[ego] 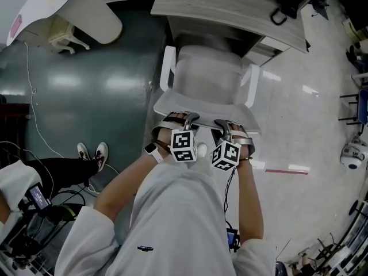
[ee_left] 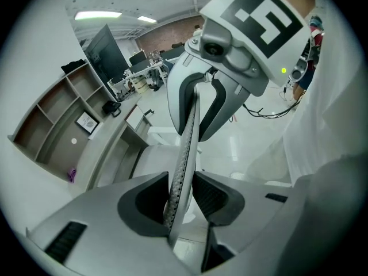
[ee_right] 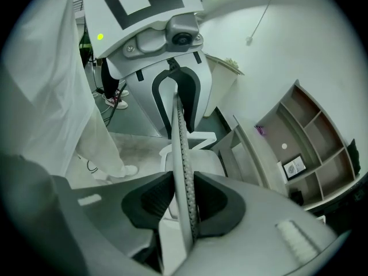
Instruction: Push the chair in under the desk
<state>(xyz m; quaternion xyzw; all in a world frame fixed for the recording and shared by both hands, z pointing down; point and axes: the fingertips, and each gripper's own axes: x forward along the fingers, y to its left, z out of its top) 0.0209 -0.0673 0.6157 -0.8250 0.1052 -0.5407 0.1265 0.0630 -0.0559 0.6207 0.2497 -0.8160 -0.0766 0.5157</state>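
Chair (ego: pixel 207 76) sitting partway under desk (ego: pixel 230 10); left gripper (ego: pixel 185 117), right gripper (ego: pixel 222 123) side by side, both clamping backrest (ego: pixel 201 103) edge on chair's side away from desk.

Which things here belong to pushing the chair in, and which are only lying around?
Job: chair; desk; left gripper and right gripper, both clamped on its back.
Lying about: white table; a bystander's shoes; floor cable.
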